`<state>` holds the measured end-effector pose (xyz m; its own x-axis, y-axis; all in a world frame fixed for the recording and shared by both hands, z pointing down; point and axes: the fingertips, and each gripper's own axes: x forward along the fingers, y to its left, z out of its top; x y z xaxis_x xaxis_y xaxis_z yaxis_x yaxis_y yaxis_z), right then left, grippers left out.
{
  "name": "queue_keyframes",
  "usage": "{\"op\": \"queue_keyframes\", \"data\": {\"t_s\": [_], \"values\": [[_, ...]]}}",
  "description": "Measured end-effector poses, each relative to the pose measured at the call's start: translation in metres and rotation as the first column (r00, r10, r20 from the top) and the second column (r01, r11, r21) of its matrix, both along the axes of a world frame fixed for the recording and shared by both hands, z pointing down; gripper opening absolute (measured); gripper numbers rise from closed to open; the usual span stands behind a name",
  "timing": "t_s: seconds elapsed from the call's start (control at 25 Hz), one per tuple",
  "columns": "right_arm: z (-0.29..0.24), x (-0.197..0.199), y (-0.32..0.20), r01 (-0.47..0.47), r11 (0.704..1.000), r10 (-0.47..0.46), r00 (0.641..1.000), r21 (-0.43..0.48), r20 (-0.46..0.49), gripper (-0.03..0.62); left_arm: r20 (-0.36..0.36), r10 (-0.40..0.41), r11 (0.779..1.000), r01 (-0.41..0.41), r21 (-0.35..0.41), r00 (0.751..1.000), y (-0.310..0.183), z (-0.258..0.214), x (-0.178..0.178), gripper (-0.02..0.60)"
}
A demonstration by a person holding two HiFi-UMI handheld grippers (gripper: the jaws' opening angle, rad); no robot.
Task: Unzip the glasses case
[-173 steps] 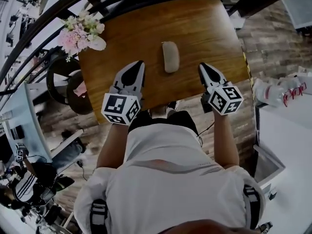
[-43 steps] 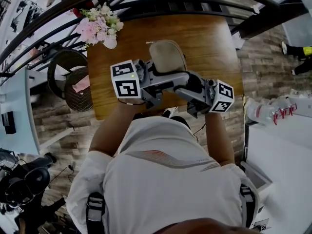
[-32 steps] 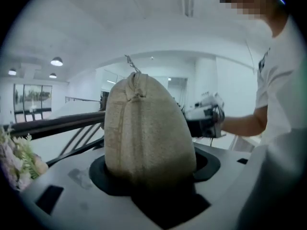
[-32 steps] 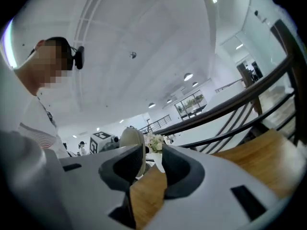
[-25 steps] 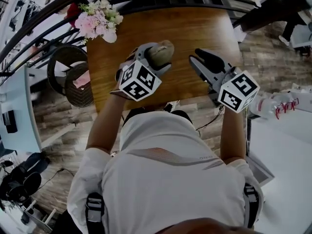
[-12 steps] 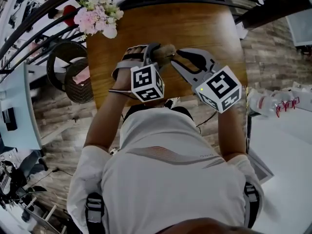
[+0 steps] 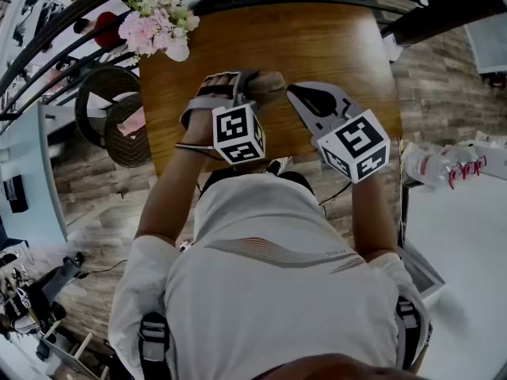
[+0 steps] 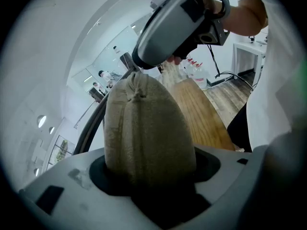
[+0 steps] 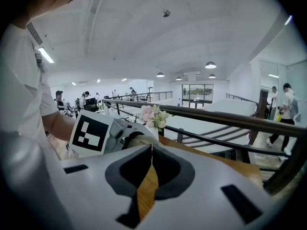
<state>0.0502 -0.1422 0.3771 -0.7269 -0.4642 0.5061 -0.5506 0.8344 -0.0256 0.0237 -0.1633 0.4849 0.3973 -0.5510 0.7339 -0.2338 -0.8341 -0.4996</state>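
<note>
**A:** Where is the glasses case (image 8: 148,133)?

**B:** It is off the table (image 7: 325,42), gripped in the left gripper (image 7: 240,92). That gripper's own view shows both jaws pressed against the sides of the case's near end. The rest of the grey-brown fabric shell sticks out past them, with its rounded far end pointing away.

**A:** And the zip?

**B:** A seam runs lengthwise down the shell, and it looks closed along the part that shows. At the far end there is a small tab (image 8: 139,86).

**A:** What about the right gripper (image 9: 152,148)?

**B:** Its jaws are drawn together at the tips, with only a slit lower down where the wooden tabletop shows through. The tips sit right at the far end of the case, at the tab. From the left gripper view its grey nose comes down onto that same spot. Whether the tab is actually pinched between the tips, I cannot tell.

**A:** Anything else around?

**B:** A bunch of pink and white flowers (image 7: 154,26) stands at the table's far left corner. A dark railing (image 9: 216,121) runs behind the table. From above, the two grippers meet over the table's near half, close to the person's chest.
</note>
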Motion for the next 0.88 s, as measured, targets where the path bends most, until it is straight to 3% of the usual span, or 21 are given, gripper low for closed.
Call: {"op": "queue_keyframes", "data": {"t_s": [0.2,0.36,0.68,0.88], "values": [[0.007,-0.001,0.001,-0.009,0.999,0.011,0.999,-0.044,0.037,0.063,-0.002,-0.002,1.000,0.002,0.024,1.000,-0.002,-0.005,-0.002,0.310],[0.011,-0.006,0.004,0.009,0.997,-0.003,0.997,-0.074,0.075,0.101,-0.007,0.000,1.000,0.000,0.024,1.000,-0.002,-0.004,-0.002,0.310],[0.011,-0.004,0.007,0.004,0.997,0.007,0.992,-0.079,0.128,0.138,-0.026,0.007,1.000,-0.006,0.026,1.000,0.003,-0.006,0.000,0.310],[0.004,-0.005,0.013,0.067,0.990,-0.030,0.960,-0.122,0.278,0.115,-0.054,0.040,0.997,-0.036,0.067,0.998,0.005,-0.015,0.002,0.310]]}}
